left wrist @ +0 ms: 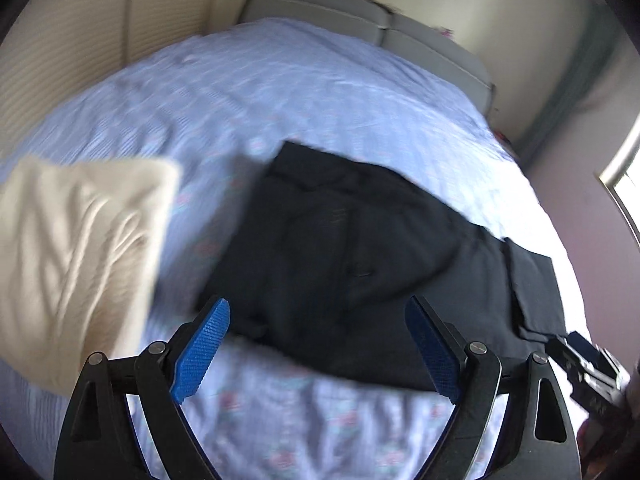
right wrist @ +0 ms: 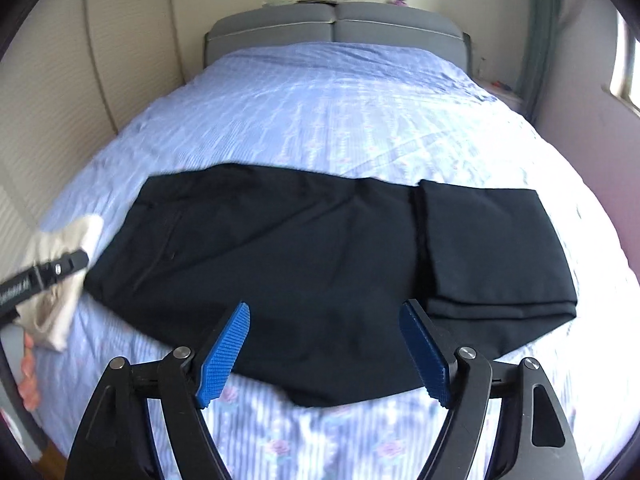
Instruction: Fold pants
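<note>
Pants: black pants (right wrist: 288, 264) lie flat across the near part of the bed, waist end toward the left, legs running to the right.
Fold state: the leg ends (right wrist: 492, 252) are turned back over themselves on the right, making a doubled rectangular panel whose near edge shows stacked layers; the rest of the pants lies in a single spread, with a pocket seam visible near the waist.
Left wrist view of pants: the same dark cloth (left wrist: 344, 256) is there, blurred, with the folded leg panel at its far right.
Left gripper: left gripper (left wrist: 318, 346) hovers just above the near edge of the pants, blue pads spread wide with nothing between them.
Right gripper: right gripper (right wrist: 324, 350) hovers over the near hem of the pants, its blue pads (right wrist: 224, 356) likewise wide apart and empty; whether the tips touch the cloth I cannot tell.
Bedspread: a pale blue bedspread (right wrist: 320, 112) with small pink flowers covers the bed, and the pants rest directly on it.
Cream cloth: a cream garment (left wrist: 80, 248) lies on the bedspread left of the pants, near but apart.
Headboard: a grey padded headboard (right wrist: 336, 24) stands at the far end against a cream wall.
Window: a bright window (right wrist: 628, 76) sits on the right wall.
</note>
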`<state>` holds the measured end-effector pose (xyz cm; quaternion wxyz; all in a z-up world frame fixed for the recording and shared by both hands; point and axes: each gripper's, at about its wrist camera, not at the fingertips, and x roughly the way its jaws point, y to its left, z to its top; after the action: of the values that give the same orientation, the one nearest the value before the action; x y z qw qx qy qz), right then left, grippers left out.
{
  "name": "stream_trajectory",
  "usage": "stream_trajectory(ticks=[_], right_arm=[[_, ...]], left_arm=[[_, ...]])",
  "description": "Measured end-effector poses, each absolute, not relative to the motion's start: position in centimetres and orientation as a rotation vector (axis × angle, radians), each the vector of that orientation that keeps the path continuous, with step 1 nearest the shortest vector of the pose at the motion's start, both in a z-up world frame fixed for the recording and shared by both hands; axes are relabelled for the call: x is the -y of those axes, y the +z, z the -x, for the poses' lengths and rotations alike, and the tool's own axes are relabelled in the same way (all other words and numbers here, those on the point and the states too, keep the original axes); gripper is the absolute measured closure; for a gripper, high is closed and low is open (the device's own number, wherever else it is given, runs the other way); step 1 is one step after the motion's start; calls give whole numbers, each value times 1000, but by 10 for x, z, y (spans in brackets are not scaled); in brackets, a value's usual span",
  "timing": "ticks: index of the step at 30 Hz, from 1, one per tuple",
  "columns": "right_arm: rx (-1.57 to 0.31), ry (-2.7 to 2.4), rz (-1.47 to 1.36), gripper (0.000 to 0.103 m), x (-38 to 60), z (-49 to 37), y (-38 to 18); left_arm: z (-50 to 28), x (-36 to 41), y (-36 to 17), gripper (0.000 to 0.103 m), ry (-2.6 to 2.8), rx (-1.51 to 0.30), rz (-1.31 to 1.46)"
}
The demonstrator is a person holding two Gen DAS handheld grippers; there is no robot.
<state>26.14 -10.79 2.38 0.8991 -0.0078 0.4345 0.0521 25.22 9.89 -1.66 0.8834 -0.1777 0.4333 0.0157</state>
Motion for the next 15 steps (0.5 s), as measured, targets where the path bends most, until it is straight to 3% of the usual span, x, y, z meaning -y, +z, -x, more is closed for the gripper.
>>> stream_trajectory(ticks=[9, 15], right_arm=[[-972, 187, -114, 25, 81, -256, -7], [-977, 137, -128, 25, 88, -264, -13]], left_arm=[[-257, -114, -75, 13, -60, -1018, 602], [-271, -108, -103, 13, -20, -1067, 606]])
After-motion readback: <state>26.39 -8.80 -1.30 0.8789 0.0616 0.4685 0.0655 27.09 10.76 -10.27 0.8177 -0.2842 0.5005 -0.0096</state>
